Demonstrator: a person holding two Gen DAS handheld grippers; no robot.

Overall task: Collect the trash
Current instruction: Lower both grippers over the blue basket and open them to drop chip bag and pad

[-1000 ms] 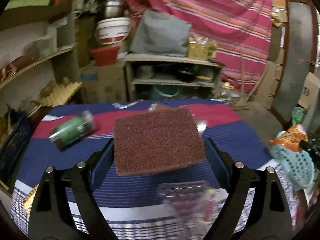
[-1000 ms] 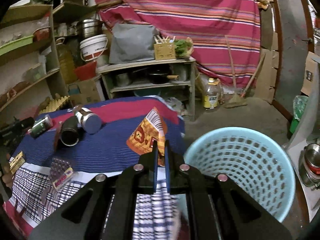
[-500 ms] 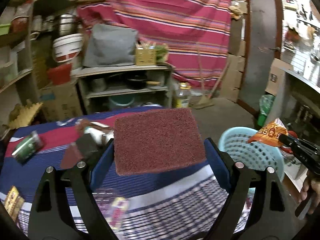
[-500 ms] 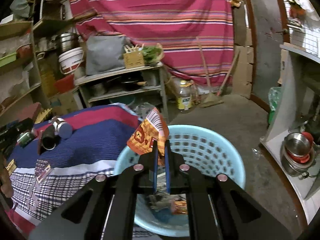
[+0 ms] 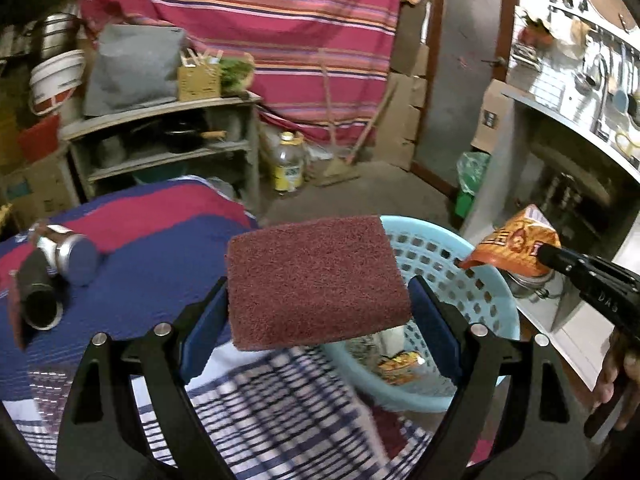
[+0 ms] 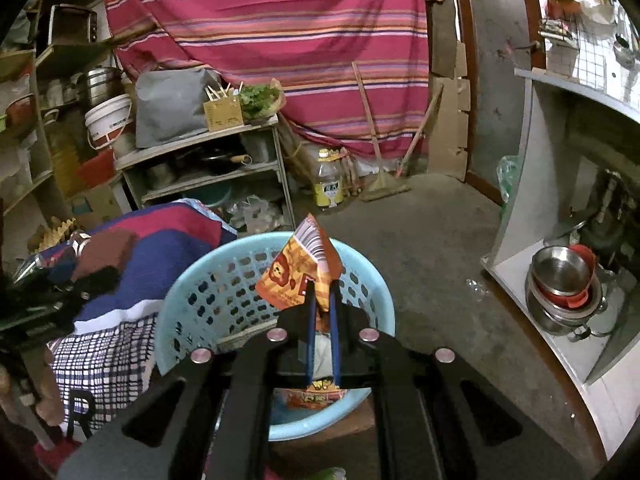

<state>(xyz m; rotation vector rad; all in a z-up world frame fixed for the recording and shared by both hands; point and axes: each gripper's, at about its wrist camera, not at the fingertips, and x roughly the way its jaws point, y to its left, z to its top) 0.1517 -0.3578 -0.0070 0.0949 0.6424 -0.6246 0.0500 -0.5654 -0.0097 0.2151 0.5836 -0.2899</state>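
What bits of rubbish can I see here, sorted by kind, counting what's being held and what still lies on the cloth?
Scouring pads: 1, the maroon scouring pad in the left gripper
Snack wrappers: 1, the orange snack wrapper in the right gripper over the blue basket
Cans on the cloth: 2, silver can, dark can
Total: 4

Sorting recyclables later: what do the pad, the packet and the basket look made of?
Scouring pad: coarse maroon abrasive fibre, matte, by its fuzzy grain.
Snack packet: thin printed film, probably plastic, creased and glossy.
Basket: moulded pale-blue plastic with perforated walls.
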